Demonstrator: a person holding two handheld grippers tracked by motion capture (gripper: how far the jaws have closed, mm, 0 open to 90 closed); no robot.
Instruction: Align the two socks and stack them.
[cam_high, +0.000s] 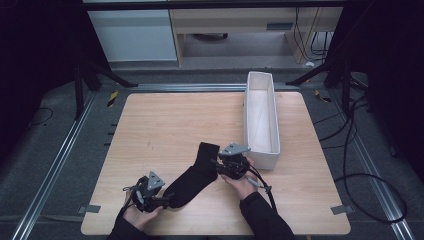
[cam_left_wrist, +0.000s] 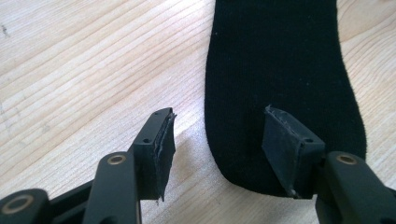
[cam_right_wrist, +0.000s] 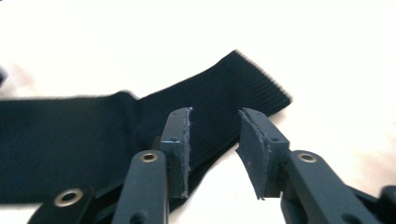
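A black sock (cam_high: 192, 175) lies flat and slanted on the wooden table (cam_high: 165, 120), its ribbed cuff (cam_high: 207, 150) pointing away from the person. My left gripper (cam_high: 167, 200) is at the toe end, near the table's front edge. In the left gripper view the left gripper (cam_left_wrist: 219, 140) is open: one pad over bare wood, the other over the sock (cam_left_wrist: 280, 70). My right gripper (cam_high: 217, 164) sits at the cuff's right side. In the right gripper view it (cam_right_wrist: 215, 126) stands open above the edge of the sock (cam_right_wrist: 93, 140), with nothing pinched.
A long white bin (cam_high: 274, 115) stands along the table's right side, just beyond the right hand. Bare wood stretches over the table's left and far parts. Cables trail on the floor at the right.
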